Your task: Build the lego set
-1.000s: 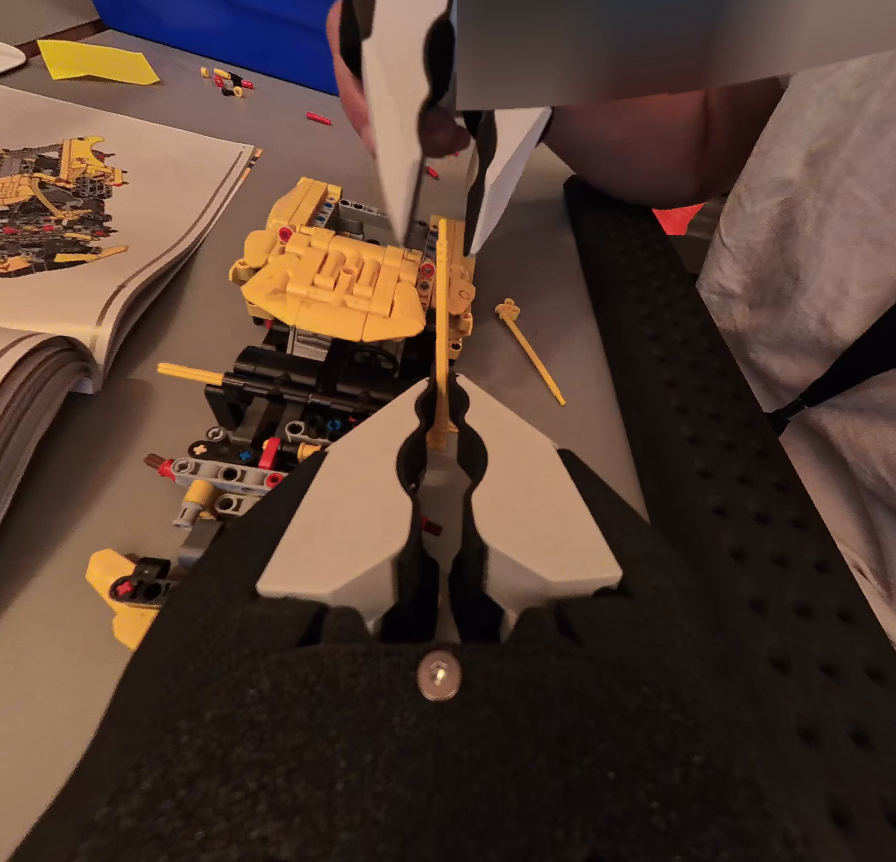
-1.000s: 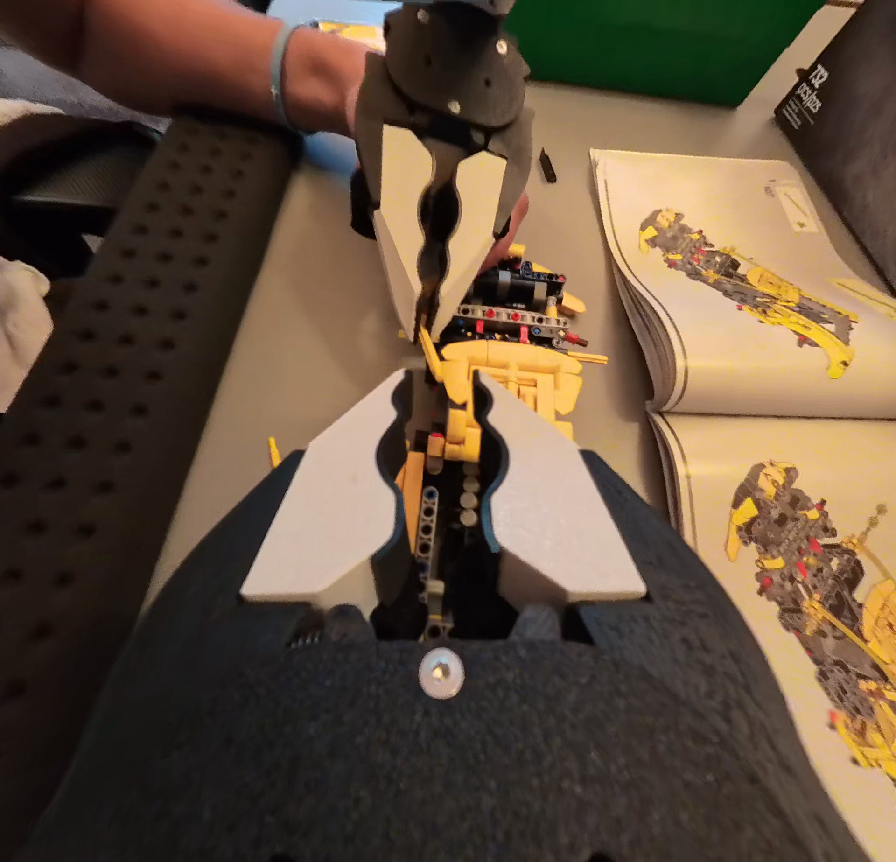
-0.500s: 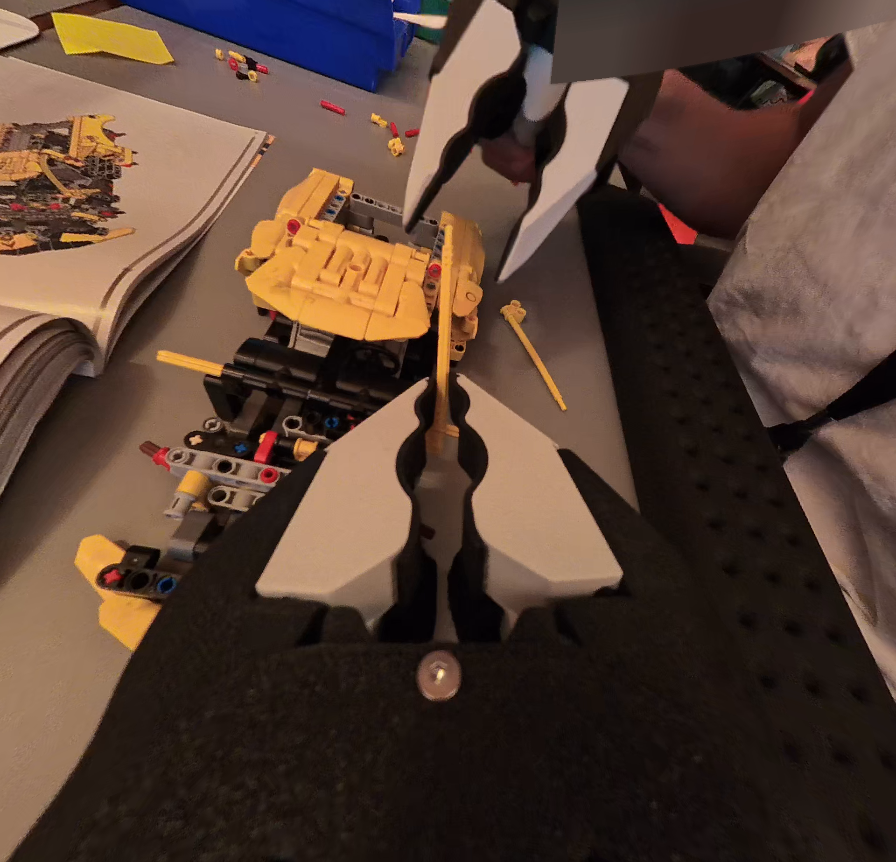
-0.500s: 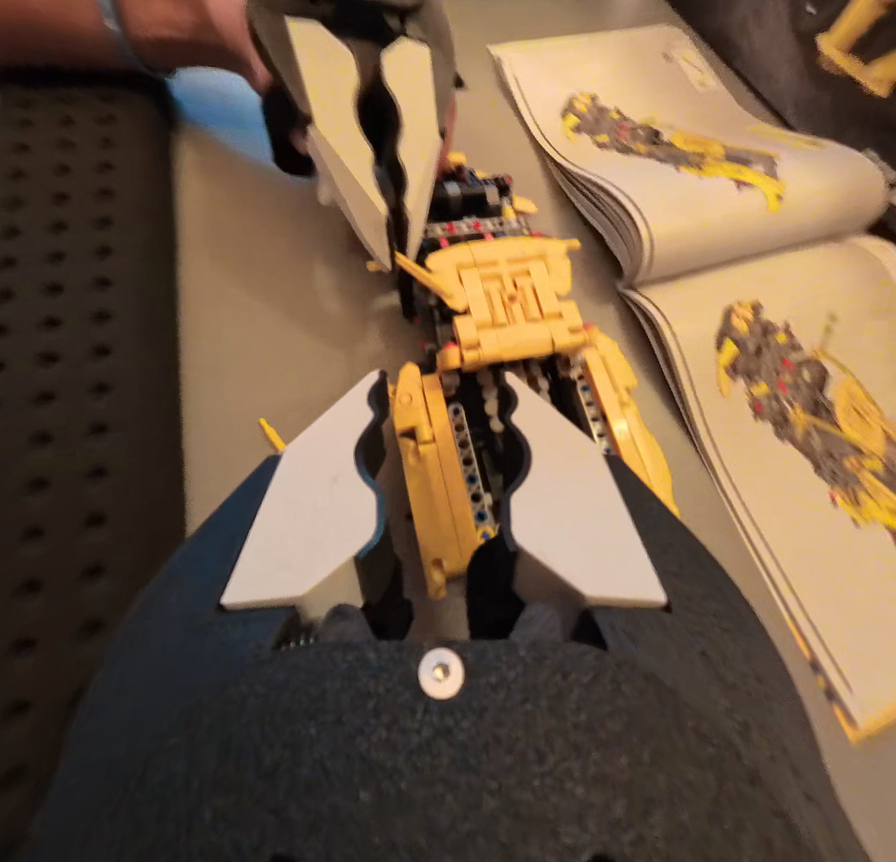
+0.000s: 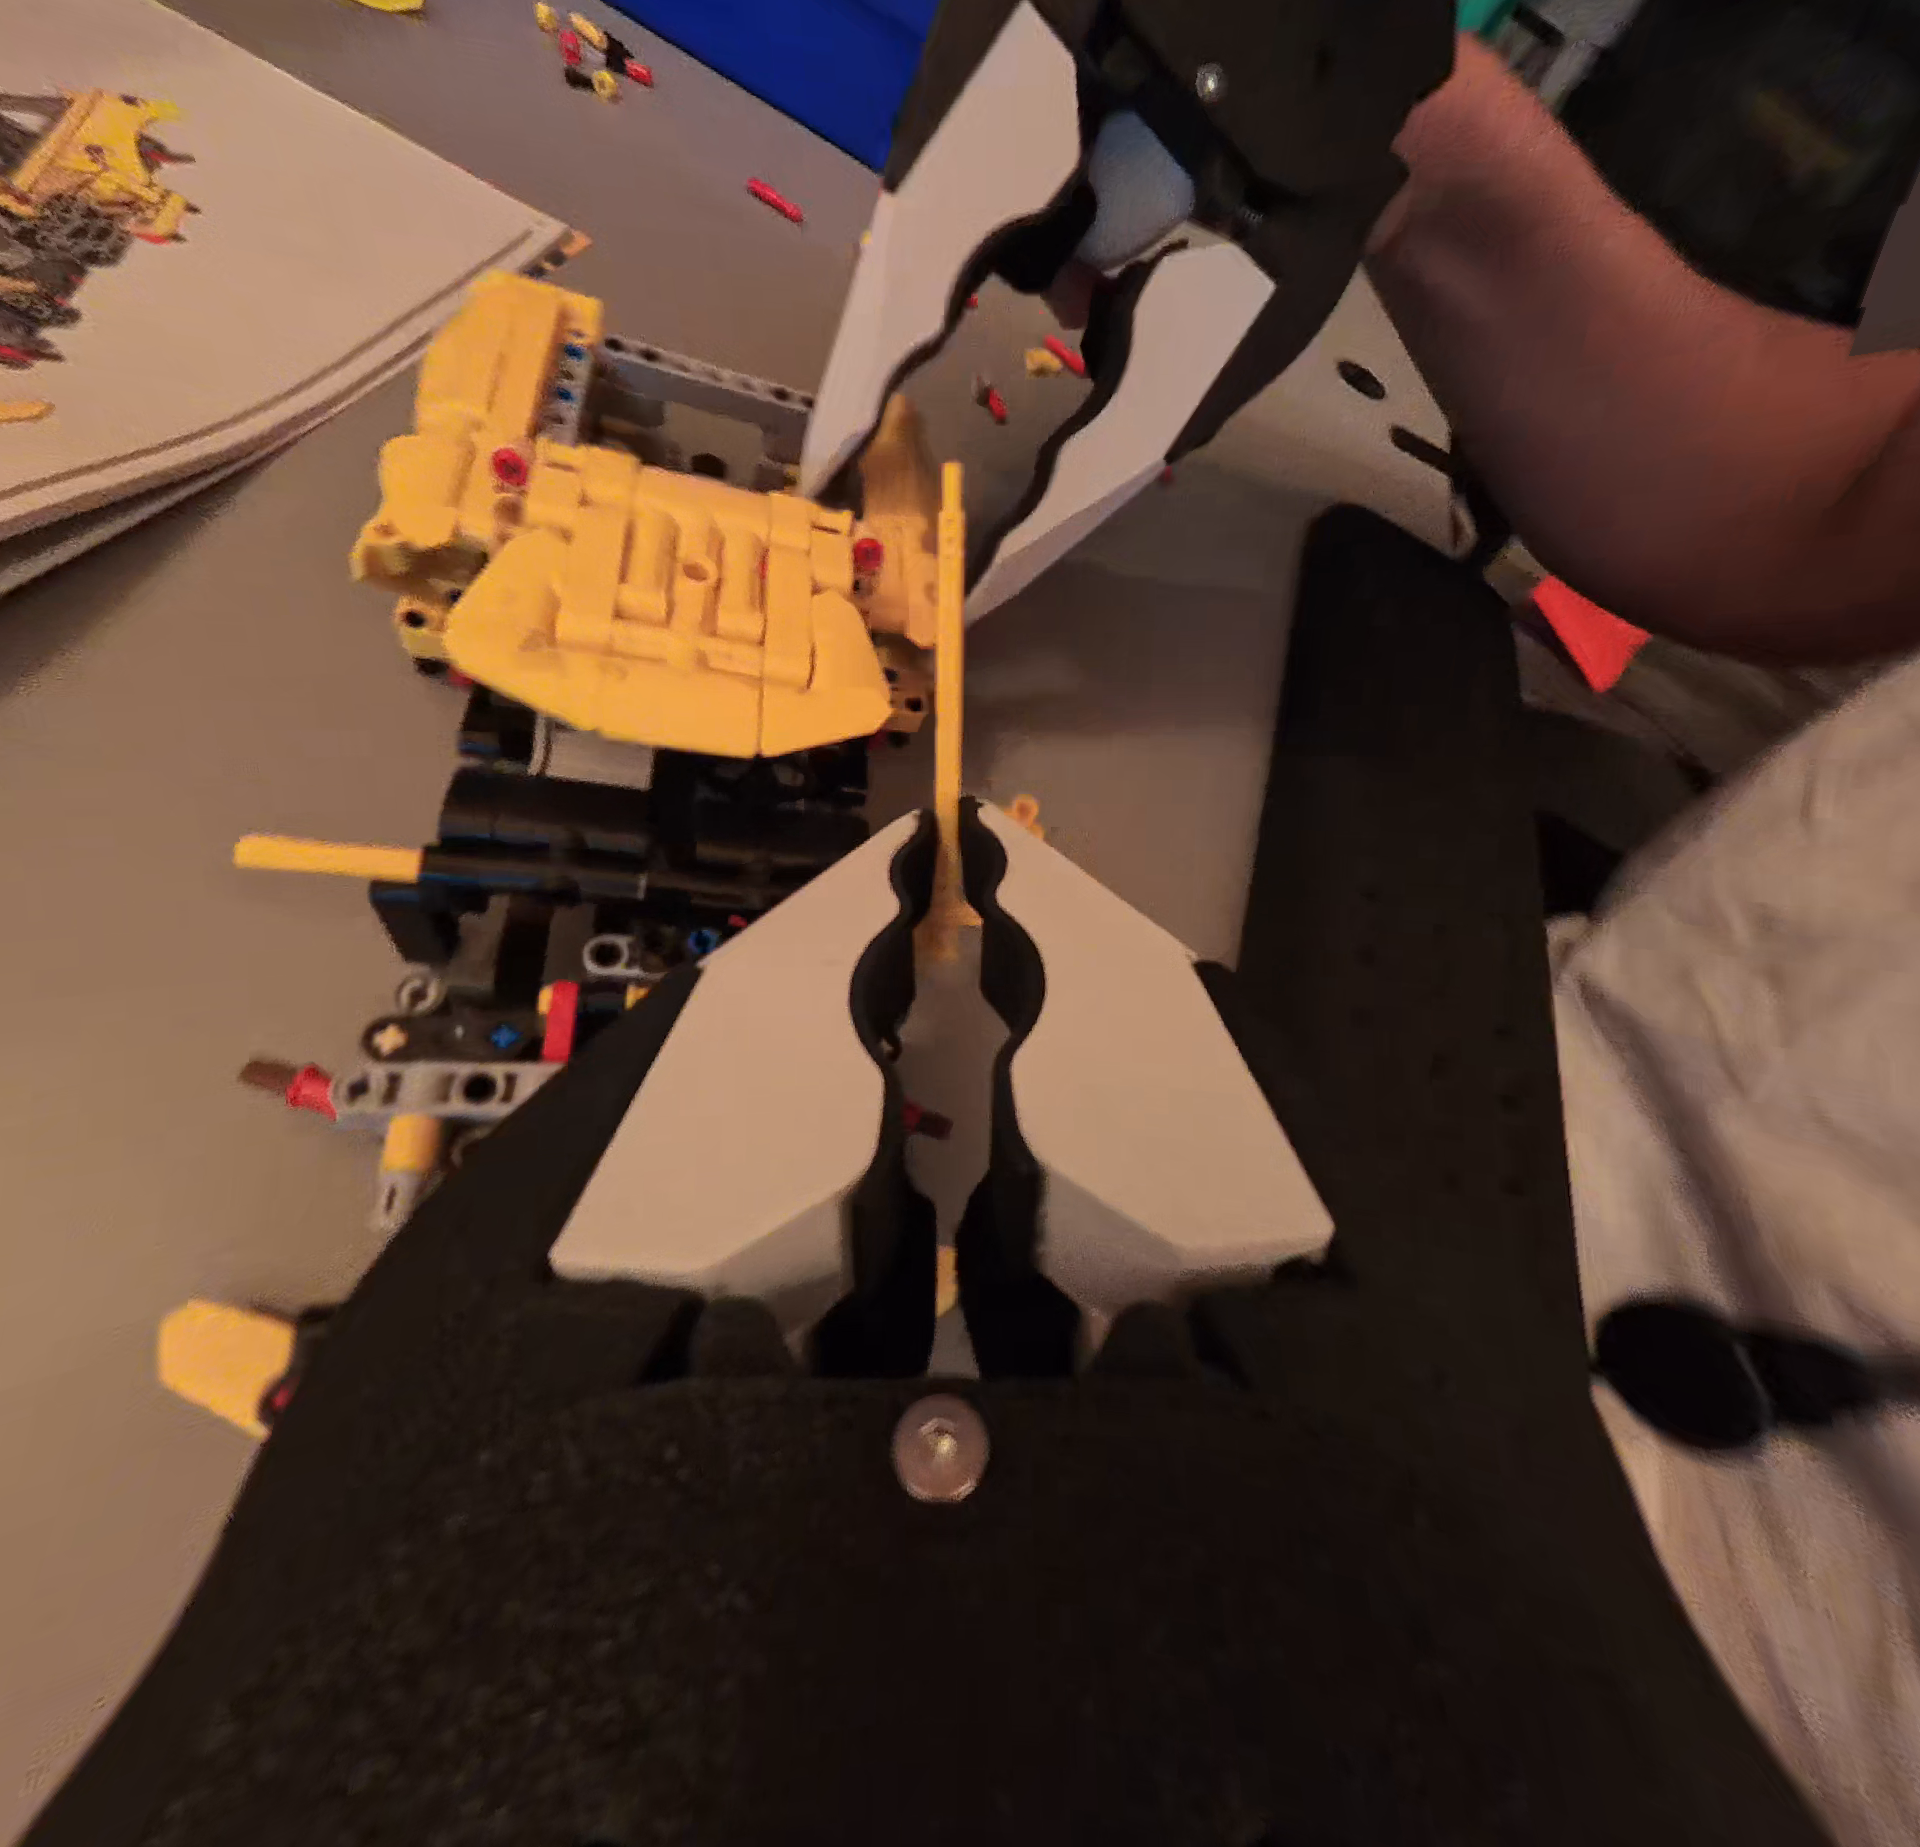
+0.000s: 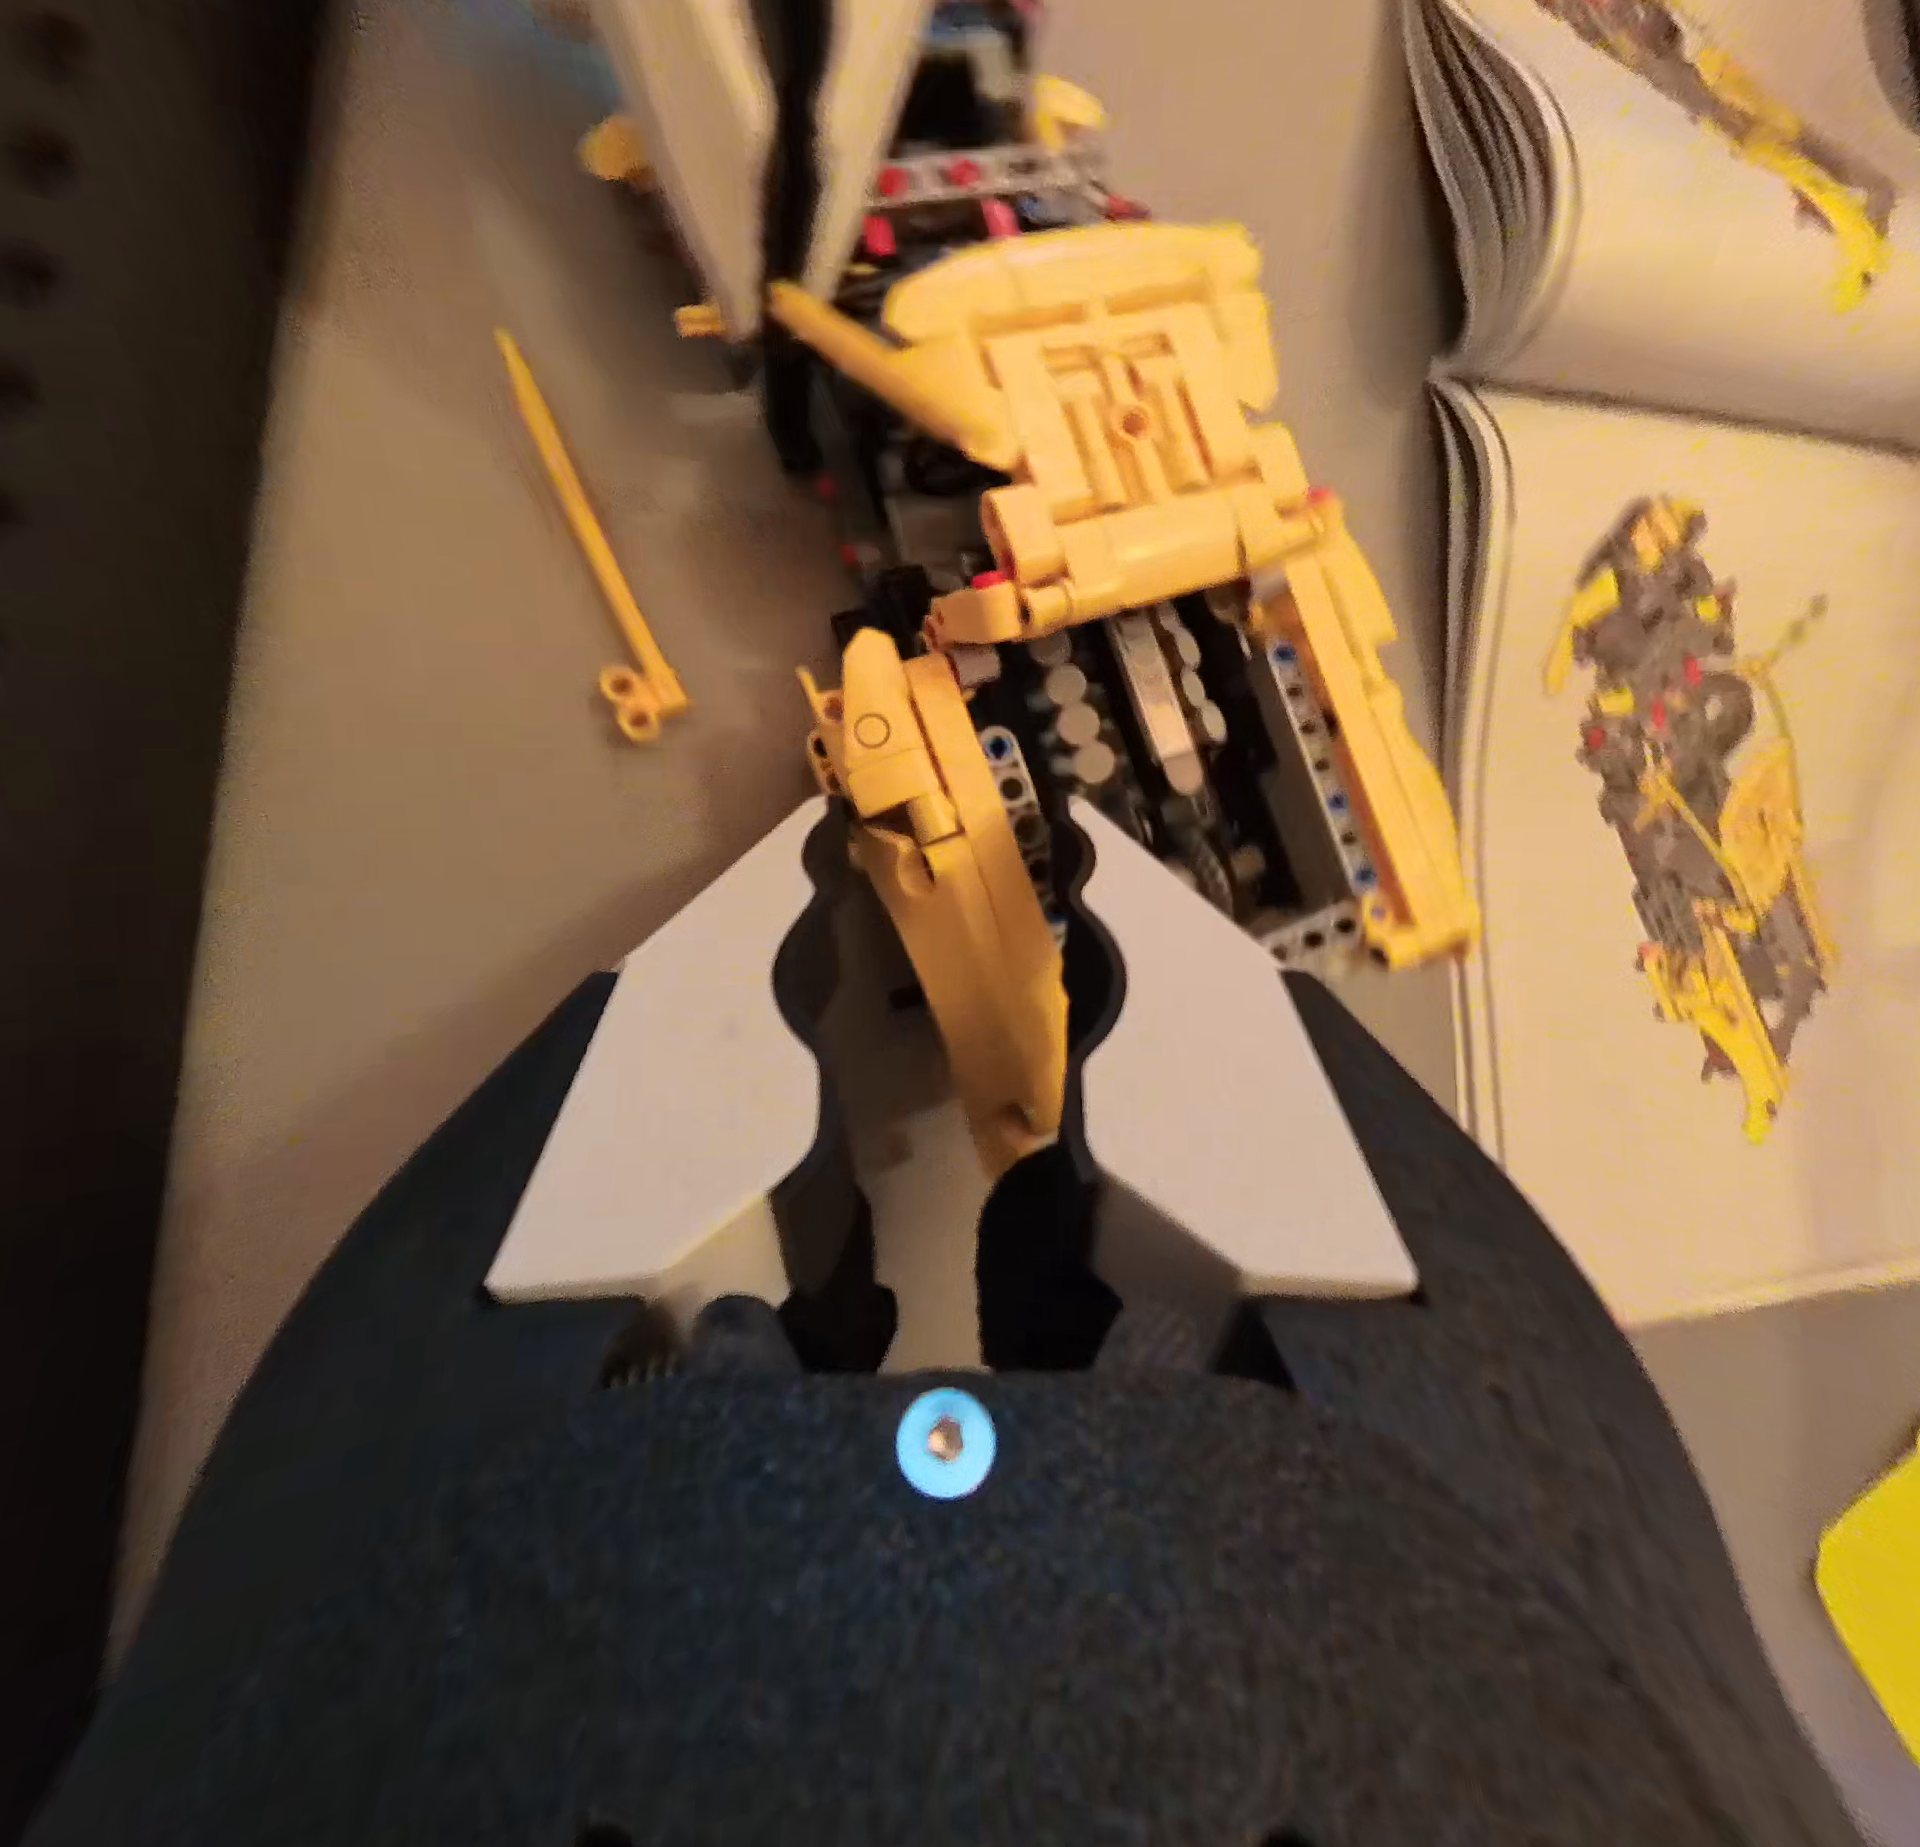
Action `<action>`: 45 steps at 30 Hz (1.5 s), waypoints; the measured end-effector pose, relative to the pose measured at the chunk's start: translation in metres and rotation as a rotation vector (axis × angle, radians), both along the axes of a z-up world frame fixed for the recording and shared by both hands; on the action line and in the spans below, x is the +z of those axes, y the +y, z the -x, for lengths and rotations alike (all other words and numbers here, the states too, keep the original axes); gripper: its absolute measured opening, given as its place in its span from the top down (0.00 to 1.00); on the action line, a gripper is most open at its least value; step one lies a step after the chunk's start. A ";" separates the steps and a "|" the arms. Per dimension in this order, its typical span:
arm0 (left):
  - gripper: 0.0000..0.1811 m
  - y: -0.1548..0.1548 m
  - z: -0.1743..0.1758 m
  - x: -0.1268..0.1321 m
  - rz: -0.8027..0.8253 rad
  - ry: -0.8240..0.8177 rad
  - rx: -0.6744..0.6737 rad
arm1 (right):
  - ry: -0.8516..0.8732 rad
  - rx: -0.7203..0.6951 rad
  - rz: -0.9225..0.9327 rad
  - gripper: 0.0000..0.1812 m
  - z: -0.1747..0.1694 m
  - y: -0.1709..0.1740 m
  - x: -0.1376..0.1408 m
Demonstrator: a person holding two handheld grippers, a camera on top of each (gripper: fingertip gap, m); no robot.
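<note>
The yellow and black lego model [image 5: 665,634] lies on the grey table and shows in the right wrist view [image 6: 1132,447] too. My left gripper [image 5: 948,831] is shut on a thin yellow rod [image 5: 949,654] whose far end reaches the model's right side. It appears at the top of the right wrist view [image 6: 774,291], holding the rod [image 6: 883,363]. My right gripper [image 6: 951,821] is open, its jaws either side of the model's yellow side panel [image 6: 966,914] and close to it. From the left wrist view [image 5: 904,540] it stands over the model's far right corner.
An open instruction booklet [image 5: 260,239] lies left of the model, seen on the right in the right wrist view [image 6: 1662,966]. A second loose yellow rod [image 6: 582,519] lies beside the model. A blue bin [image 5: 748,10], small loose pieces [image 5: 592,41] and a black perforated pad [image 5: 1392,862] are nearby. The left gripper's tips are roughly 8 cm from the right gripper's.
My right gripper has opened wider and drawn back along the model's side to the yellow panel. The model has turned a little. My left gripper still holds the rod.
</note>
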State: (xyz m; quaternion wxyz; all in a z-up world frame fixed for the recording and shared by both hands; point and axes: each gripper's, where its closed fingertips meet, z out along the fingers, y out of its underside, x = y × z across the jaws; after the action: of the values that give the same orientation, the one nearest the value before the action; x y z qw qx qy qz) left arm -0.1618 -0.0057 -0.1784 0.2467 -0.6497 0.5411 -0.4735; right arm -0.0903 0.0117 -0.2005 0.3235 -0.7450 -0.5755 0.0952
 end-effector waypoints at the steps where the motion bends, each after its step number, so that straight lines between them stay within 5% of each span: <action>1: 0.98 -0.006 -0.011 0.000 -0.014 0.001 0.031 | 0.007 -0.046 0.012 0.77 -0.010 0.002 0.003; 3: 0.98 -0.010 -0.026 -0.001 -0.056 0.007 0.097 | 0.126 -0.174 0.060 0.72 -0.014 -0.002 0.021; 6: 0.98 -0.008 -0.037 -0.002 -0.082 0.006 0.196 | 0.432 -0.455 0.061 0.81 -0.011 -0.011 0.052; 8: 0.98 -0.007 -0.039 -0.001 -0.053 -0.010 0.250 | 0.650 -0.710 0.142 0.85 -0.008 -0.017 0.049; 11: 0.98 -0.008 -0.040 0.000 -0.054 -0.020 0.266 | 1.065 -0.851 0.357 0.82 0.024 -0.022 0.048; 15: 0.98 -0.009 -0.039 0.000 -0.053 -0.030 0.248 | 1.241 -0.964 0.348 0.92 0.018 -0.007 0.044; 24: 0.98 -0.009 -0.037 0.001 -0.058 -0.040 0.242 | 1.328 -0.967 0.402 0.98 0.017 0.003 0.045; 26: 0.85 -0.012 -0.035 0.007 -0.025 -0.060 0.219 | 1.343 -0.979 0.419 0.98 0.015 0.003 0.042; 32: 0.77 0.011 -0.010 0.035 -0.083 -0.097 0.171 | 1.425 -0.989 0.495 0.98 0.014 0.002 0.041; 36: 0.69 0.050 -0.011 0.030 -0.239 -0.046 0.138 | 1.477 -0.990 0.548 0.98 0.016 0.002 0.042; 40: 0.67 0.044 -0.023 0.011 -0.200 -0.006 -0.039 | 1.492 -1.010 0.576 0.98 0.014 0.000 0.040; 45: 0.70 0.038 -0.032 0.001 -0.211 0.004 -0.084 | 1.537 -1.056 0.656 0.98 0.013 -0.002 0.034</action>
State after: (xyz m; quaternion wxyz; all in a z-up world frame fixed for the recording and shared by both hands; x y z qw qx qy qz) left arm -0.1300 0.0328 -0.1771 0.2927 -0.5977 0.6152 -0.4226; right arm -0.1034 0.0101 -0.1666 0.3877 -0.6944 0.2524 0.5512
